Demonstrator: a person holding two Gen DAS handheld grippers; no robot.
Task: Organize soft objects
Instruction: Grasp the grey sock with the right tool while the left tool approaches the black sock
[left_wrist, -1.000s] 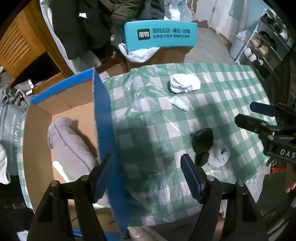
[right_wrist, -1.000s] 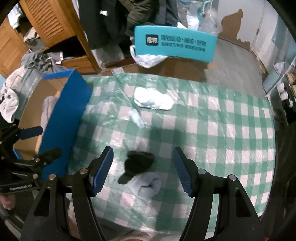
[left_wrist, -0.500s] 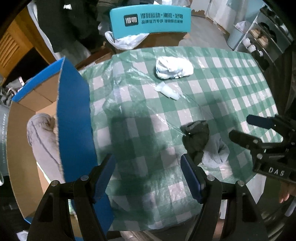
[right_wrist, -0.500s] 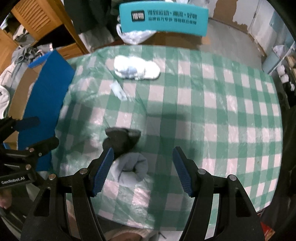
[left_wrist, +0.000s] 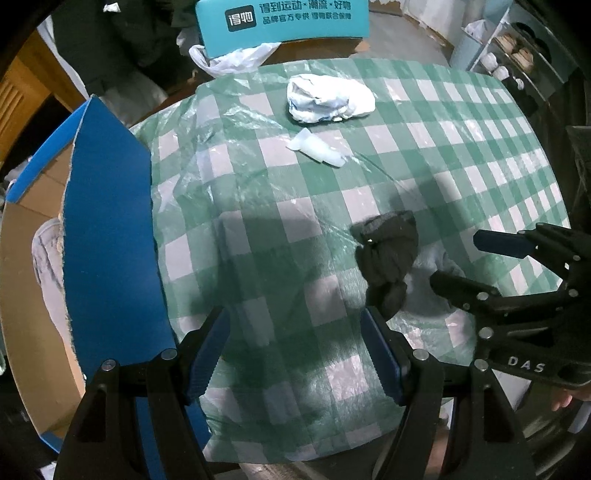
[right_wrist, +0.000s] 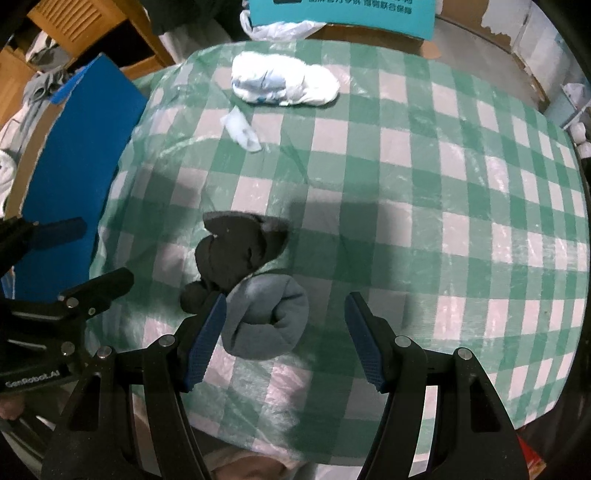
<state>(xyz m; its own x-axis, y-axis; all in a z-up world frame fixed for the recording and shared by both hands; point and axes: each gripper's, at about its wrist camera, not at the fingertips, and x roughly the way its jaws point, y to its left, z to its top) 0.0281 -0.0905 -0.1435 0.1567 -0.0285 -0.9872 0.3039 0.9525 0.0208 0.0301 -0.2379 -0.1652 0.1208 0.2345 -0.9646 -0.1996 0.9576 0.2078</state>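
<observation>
Green checked tablecloth (right_wrist: 424, 192) with blue-sided cardboard box (left_wrist: 110, 236) at left edge, white bundle (right_wrist: 284, 85) far side, grey sock roll (right_wrist: 266, 317) touching black sock (right_wrist: 236, 251), right gripper (right_wrist: 284, 336) agape over grey roll, left gripper (left_wrist: 295, 350) agape over bare cloth.

- Teal box (left_wrist: 282, 18): white logo "得物" and a line of Chinese slogan text.
- Right hand-held gripper (left_wrist: 458, 262) body: "DAS".
- Left hand-held gripper (right_wrist: 99, 254) body: "GenRobot.AI".
</observation>
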